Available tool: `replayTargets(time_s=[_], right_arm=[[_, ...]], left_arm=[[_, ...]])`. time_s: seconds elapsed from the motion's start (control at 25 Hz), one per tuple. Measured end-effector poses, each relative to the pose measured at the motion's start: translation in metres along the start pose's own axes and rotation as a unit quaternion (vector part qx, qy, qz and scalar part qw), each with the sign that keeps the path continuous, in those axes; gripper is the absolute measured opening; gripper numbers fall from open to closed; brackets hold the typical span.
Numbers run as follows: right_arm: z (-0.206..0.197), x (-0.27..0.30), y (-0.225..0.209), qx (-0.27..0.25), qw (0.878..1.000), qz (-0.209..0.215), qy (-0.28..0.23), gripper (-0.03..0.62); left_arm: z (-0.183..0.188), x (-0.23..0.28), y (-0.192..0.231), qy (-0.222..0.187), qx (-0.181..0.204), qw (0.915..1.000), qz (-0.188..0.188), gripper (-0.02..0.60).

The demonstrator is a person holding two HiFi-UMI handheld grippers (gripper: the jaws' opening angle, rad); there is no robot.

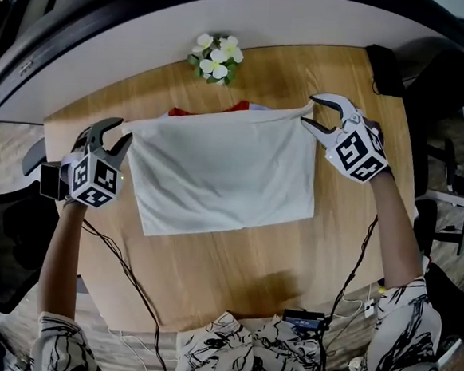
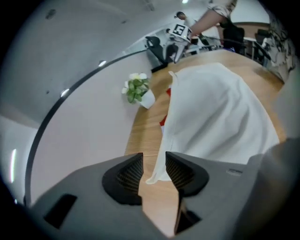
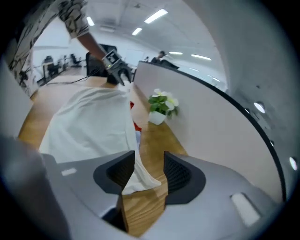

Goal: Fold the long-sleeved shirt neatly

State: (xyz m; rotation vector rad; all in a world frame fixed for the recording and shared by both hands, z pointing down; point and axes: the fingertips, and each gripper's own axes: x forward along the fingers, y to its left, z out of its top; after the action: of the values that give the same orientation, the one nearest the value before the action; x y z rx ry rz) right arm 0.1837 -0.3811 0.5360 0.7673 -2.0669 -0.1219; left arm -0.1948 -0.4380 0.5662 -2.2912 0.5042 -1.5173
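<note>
- left gripper (image 1: 123, 130): arm stretched forward, tilted down at the shirt (image 1: 225, 168)'s far left corner; jaws apart, corner loose between them.
- right gripper (image 1: 310, 110): mirrored at the far right corner; jaws apart, cloth slack between.
- shirt lies flat mid-table (image 1: 233, 277).

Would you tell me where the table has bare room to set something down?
The widest bare tabletop lies between the shirt and the person. Narrower strips flank the shirt left and right. The far edge is crowded: potted flowers and something red at the shirt's edge.
</note>
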Motion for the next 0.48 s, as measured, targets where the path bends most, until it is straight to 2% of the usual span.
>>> replayTargets(time_s=[0.08, 0.12, 0.28, 0.4, 0.48], right_arm=[[-0.003, 0.018, 0.012, -0.059, 0.997, 0.029, 0.036, 0.209], [-0.007, 0.026, 0.017, -0.078, 0.995, 0.041, 0.052, 0.207], [-0.022, 0.049, 0.025, -0.101, 0.989, 0.063, 0.086, 0.201], [-0.029, 0.060, 0.032, -0.113, 0.985, 0.080, 0.100, 0.201], [-0.033, 0.065, 0.032, -0.120, 0.984, 0.083, 0.105, 0.192]], left_arm=[[-0.004, 0.014, -0.004, 0.027, 0.056, 0.9978, -0.021, 0.153], [-0.005, 0.020, -0.007, 0.037, 0.072, 0.9962, -0.032, 0.149], [-0.009, 0.041, -0.023, 0.059, 0.101, 0.9901, -0.079, 0.139], [-0.012, 0.047, -0.030, 0.062, 0.127, 0.9863, -0.086, 0.116], [-0.011, 0.052, -0.030, 0.058, 0.122, 0.9871, -0.086, 0.082]])
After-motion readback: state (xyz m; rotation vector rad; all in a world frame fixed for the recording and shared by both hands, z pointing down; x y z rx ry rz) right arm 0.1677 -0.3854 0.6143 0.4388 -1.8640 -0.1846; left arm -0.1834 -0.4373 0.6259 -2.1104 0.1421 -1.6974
